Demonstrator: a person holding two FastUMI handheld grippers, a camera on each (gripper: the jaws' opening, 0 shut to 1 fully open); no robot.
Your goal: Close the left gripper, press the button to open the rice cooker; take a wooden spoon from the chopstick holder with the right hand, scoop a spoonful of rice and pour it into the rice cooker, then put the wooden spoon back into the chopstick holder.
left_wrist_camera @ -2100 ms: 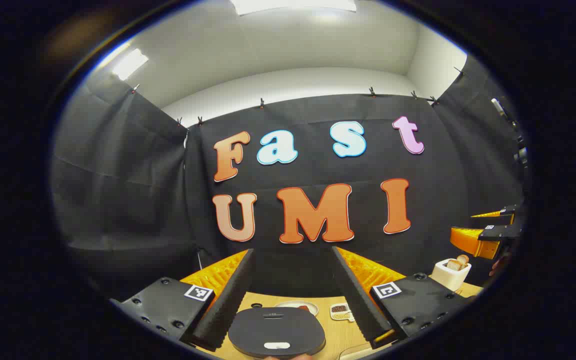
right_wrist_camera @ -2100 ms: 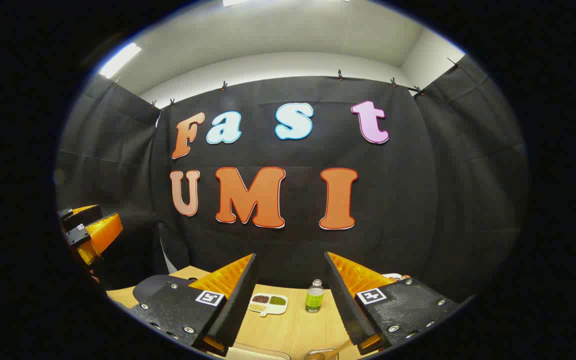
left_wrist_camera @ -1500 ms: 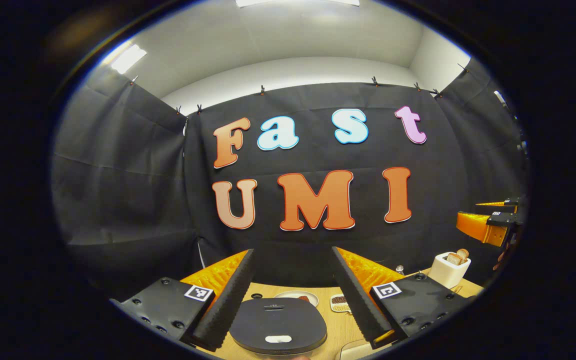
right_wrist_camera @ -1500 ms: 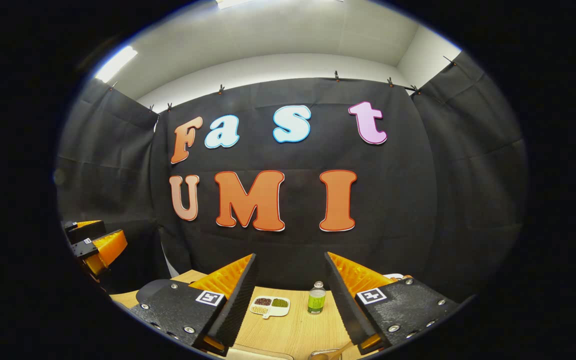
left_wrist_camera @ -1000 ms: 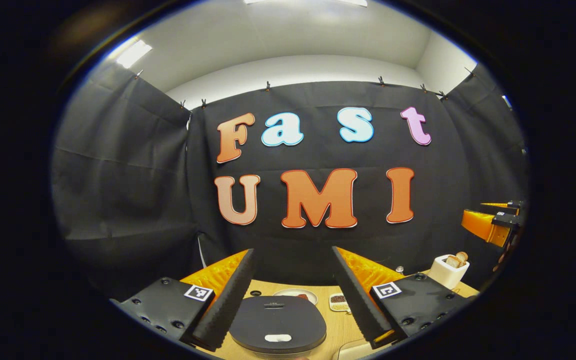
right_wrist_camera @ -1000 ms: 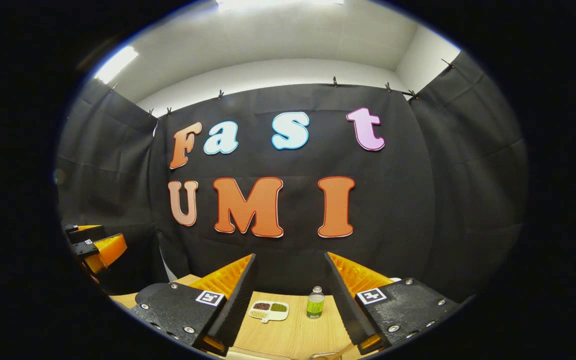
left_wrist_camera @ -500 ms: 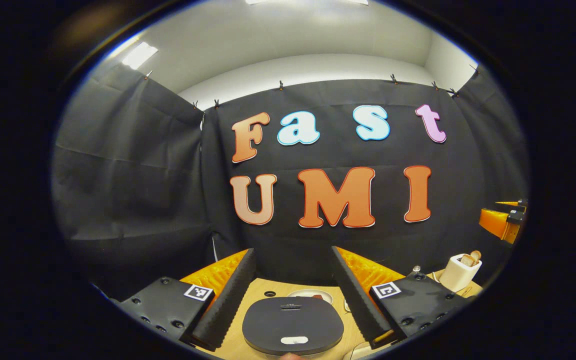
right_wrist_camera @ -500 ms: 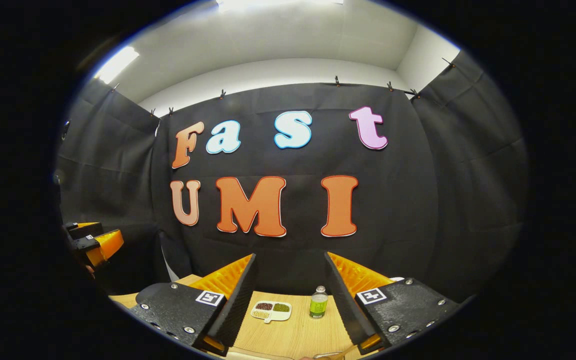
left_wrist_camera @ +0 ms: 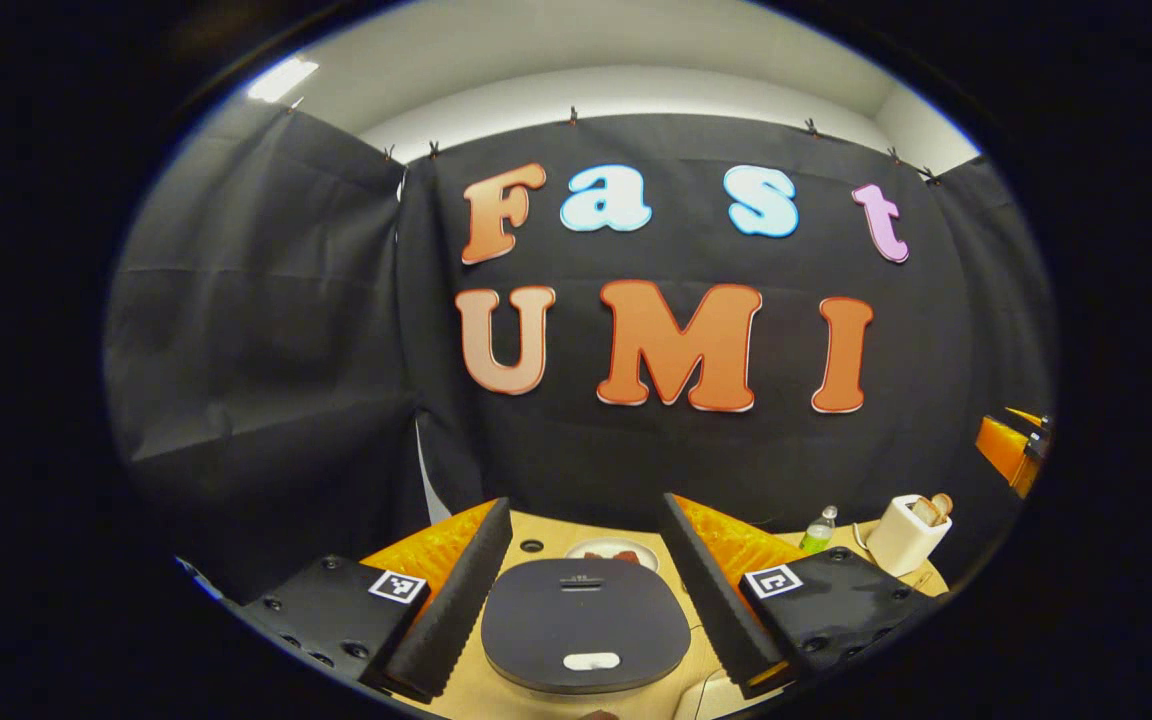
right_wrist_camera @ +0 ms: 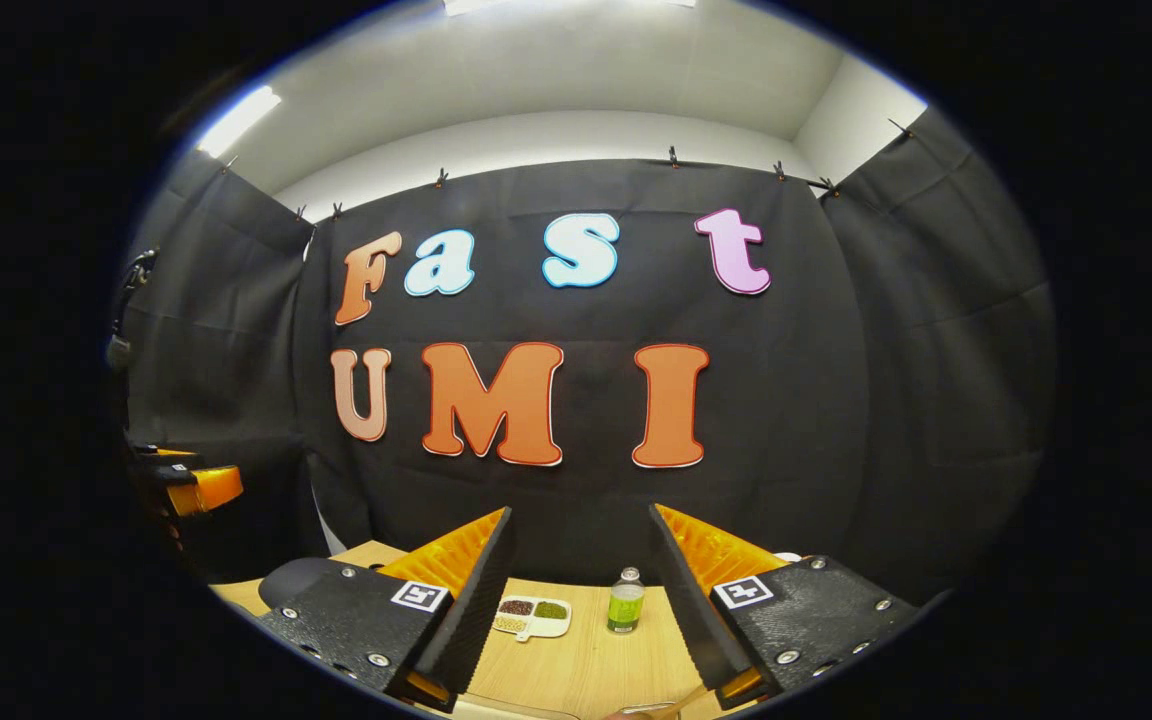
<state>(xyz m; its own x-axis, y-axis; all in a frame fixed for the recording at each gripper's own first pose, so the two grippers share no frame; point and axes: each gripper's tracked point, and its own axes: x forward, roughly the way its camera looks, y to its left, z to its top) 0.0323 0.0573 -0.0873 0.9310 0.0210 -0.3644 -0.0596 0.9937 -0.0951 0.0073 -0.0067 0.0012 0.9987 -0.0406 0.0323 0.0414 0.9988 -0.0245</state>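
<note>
Dark rice cooker [left_wrist_camera: 584, 625] lid down, pale button [left_wrist_camera: 591, 661] unpressed. Left claw [left_wrist_camera: 586, 590] wide above it; right claw [right_wrist_camera: 576, 590] wide, empty. Every step left.

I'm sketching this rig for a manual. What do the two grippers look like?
Both look alike. The left gripper and the right gripper each have two wedge-shaped fingers with ribbed inner faces, on black blocks that carry screws and a small square black-and-white marker.

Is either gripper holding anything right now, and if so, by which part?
Nothing is held. The left gripper and right gripper both have open jaws with nothing between them; the rice cooker lid is closed.
</note>
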